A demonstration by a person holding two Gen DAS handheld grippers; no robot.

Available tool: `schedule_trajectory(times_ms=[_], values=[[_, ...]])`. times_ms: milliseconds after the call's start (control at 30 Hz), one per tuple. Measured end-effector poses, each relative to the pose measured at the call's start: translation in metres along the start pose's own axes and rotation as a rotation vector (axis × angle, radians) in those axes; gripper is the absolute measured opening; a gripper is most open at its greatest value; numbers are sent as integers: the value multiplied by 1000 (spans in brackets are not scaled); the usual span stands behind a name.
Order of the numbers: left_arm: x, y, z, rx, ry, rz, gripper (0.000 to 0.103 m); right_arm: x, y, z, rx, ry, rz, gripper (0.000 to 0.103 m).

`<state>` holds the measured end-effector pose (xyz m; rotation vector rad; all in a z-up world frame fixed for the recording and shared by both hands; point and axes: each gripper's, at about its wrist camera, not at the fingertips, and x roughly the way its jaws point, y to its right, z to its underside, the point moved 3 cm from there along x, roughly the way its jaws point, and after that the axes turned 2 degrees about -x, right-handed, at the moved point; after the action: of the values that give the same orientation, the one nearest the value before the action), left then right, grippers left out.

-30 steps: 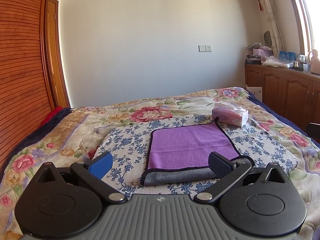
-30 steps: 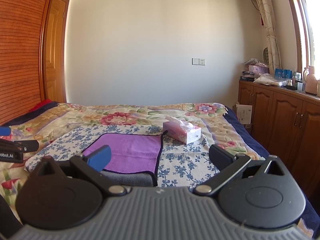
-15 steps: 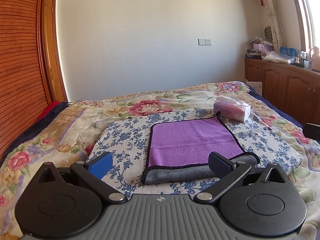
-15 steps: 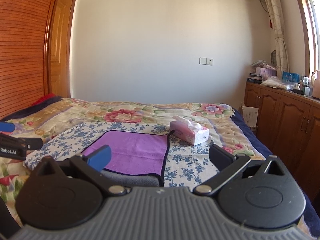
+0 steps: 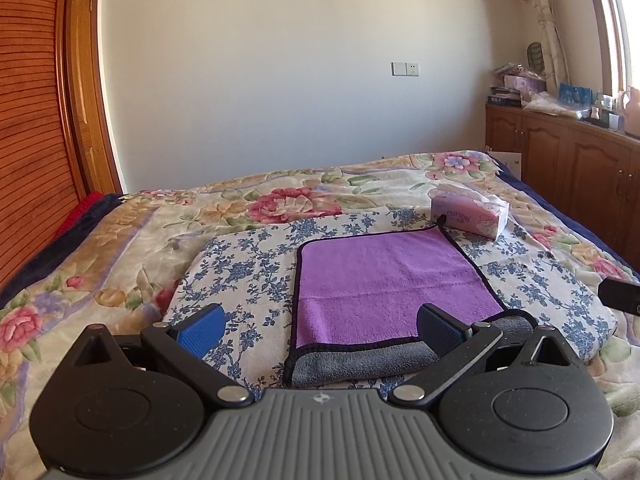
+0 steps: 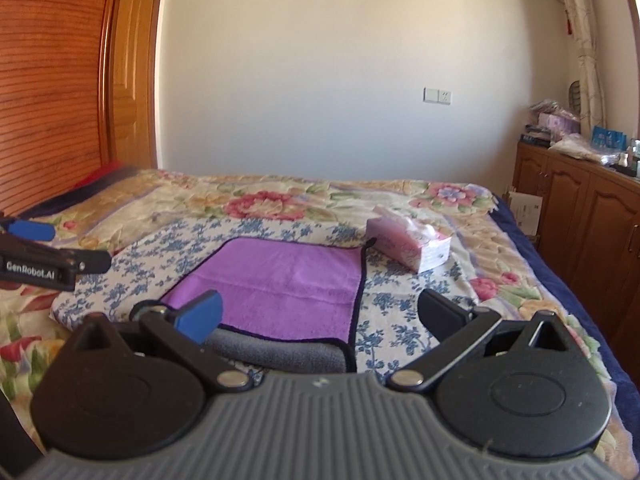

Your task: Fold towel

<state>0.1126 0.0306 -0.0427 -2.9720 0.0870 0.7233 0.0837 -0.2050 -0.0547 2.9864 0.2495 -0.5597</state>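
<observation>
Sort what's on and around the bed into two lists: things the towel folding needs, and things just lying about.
Needed for the job:
purple towel
left hand-held gripper, open
right hand-held gripper, open

Just lying about:
tissue box
blue floral cloth under the towel
floral bedspread
clutter on the wooden cabinet

Towel (image 5: 384, 276): near grey fold partly behind left gripper (image 5: 320, 330) finger (image 5: 438, 330); in right wrist view its near left corner is covered by right gripper (image 6: 318, 316) finger (image 6: 198, 316).

Left gripper in right wrist view (image 6: 48, 258): cut off by left picture edge, jaws not readable there.

Dark block (image 5: 620, 294) at right picture edge: cut off, unidentifiable.

Cabinet-top clutter (image 5: 560, 96): too small to name.

Bed (image 5: 120, 240): near edge hidden behind gripper bodies.
</observation>
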Motion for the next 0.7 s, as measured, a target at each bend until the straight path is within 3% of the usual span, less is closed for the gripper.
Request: schedule_trajectory(times_ms=[700], values=[[81, -21, 16, 8, -131, 26, 102, 64, 0, 4, -29, -150, -51, 102]])
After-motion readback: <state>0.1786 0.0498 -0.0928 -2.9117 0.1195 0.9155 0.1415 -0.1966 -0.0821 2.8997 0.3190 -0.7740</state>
